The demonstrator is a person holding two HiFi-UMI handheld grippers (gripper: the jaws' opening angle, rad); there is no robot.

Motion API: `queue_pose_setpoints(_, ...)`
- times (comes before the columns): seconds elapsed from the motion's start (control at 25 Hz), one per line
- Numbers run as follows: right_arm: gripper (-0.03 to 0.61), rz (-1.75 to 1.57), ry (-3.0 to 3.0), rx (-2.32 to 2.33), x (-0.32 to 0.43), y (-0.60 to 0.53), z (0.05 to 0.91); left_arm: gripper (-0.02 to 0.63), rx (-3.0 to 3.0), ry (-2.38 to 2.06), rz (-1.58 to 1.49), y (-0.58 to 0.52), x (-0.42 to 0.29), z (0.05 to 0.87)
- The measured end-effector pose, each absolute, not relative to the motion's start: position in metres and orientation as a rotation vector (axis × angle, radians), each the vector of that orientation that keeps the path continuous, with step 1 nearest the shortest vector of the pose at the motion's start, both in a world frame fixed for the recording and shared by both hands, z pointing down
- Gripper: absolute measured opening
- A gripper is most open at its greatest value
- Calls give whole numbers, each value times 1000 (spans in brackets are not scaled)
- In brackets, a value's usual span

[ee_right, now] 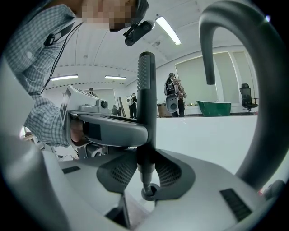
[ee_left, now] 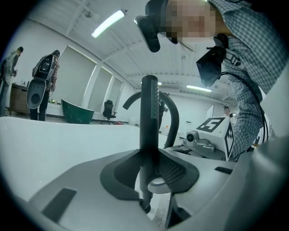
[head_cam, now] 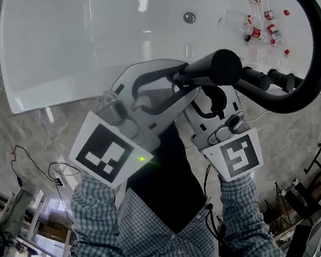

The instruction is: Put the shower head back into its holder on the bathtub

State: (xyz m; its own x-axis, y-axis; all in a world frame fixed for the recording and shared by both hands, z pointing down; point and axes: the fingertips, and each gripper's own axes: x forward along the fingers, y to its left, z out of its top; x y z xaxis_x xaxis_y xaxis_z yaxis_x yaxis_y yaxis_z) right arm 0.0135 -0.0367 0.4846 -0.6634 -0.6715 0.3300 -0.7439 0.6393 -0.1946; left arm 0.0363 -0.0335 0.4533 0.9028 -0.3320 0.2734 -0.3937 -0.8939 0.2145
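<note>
The shower head (head_cam: 223,69) is showing matte black against the glossy white bathtub (head_cam: 71,49). The 2 marker cubes (head_cam: 103,152) are wearing black-and-white squares, the sleeves (head_cam: 96,219) are showing a blue-grey check, and the floor (head_cam: 1,143) is showing grey marbling.

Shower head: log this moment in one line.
shower head: held | left gripper: shut on it | right gripper: shut on it | place: at bathtub edge

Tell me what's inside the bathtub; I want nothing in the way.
A drain and several small red-capped bottles lie in the bathtub. The shower head and curved black spout hide its near right corner.
</note>
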Motion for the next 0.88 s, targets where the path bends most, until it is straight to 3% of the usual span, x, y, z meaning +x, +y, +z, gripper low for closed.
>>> queue_pose_setpoints(0.88,121,362,-2606,1107,11,-43,547,126,2771,-508,476,-38,32,516)
